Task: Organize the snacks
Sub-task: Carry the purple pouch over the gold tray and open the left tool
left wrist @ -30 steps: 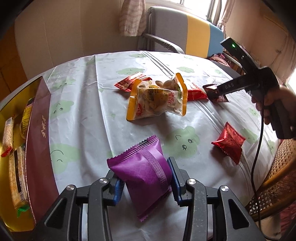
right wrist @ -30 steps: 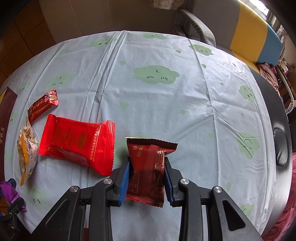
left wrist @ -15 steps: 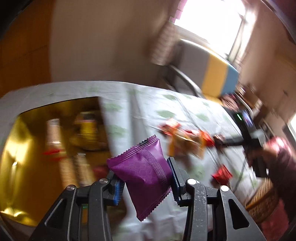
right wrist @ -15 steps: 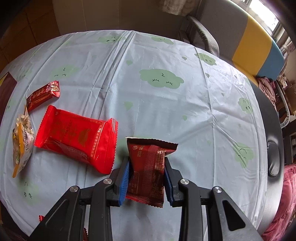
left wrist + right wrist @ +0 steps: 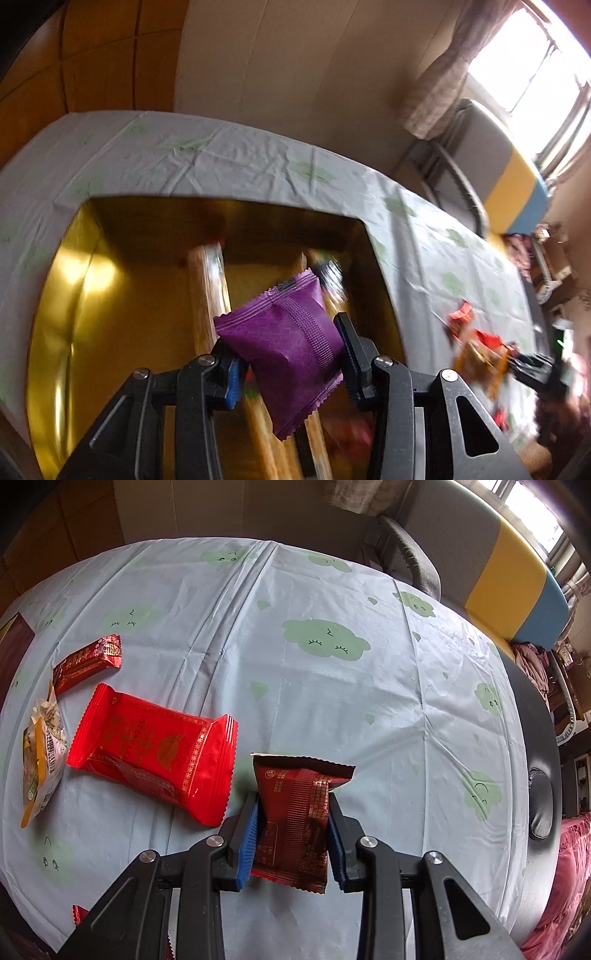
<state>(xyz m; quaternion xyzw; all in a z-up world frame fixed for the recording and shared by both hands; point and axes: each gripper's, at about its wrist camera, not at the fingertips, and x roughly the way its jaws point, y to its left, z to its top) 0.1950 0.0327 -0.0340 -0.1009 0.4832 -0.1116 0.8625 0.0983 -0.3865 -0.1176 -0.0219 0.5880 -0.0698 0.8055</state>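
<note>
Two packets are held at once, one in each gripper. The purple packet [image 5: 291, 343] is clamped across its middle by the left gripper [image 5: 291, 360], with both crimped ends left free, and it is carried above the gold box [image 5: 74, 295], the landmark for what follows. Inside the box, long wrapped bars [image 5: 207, 291] are already laid side by side, though blur hides their detail; the purple packet hangs over them, nearer the box's right wall, probably so that it can be dropped into the space beside them. The box is set on the tablecloth [image 5: 332, 701] with its far wall close to the table edge.

Well to the right of the box, the dark red packet [image 5: 295, 812] is pinched by the right gripper [image 5: 291, 829], whose jaws are drawn narrow on its sides. It is held low over the cloth, apparently waiting for its turn. Between it and the box, three snacks are left loose on the cloth: a bright red packet [image 5: 151, 749], a small red bar [image 5: 88, 662] and a clear nut bag [image 5: 40, 749] lying nearest the box.
</note>
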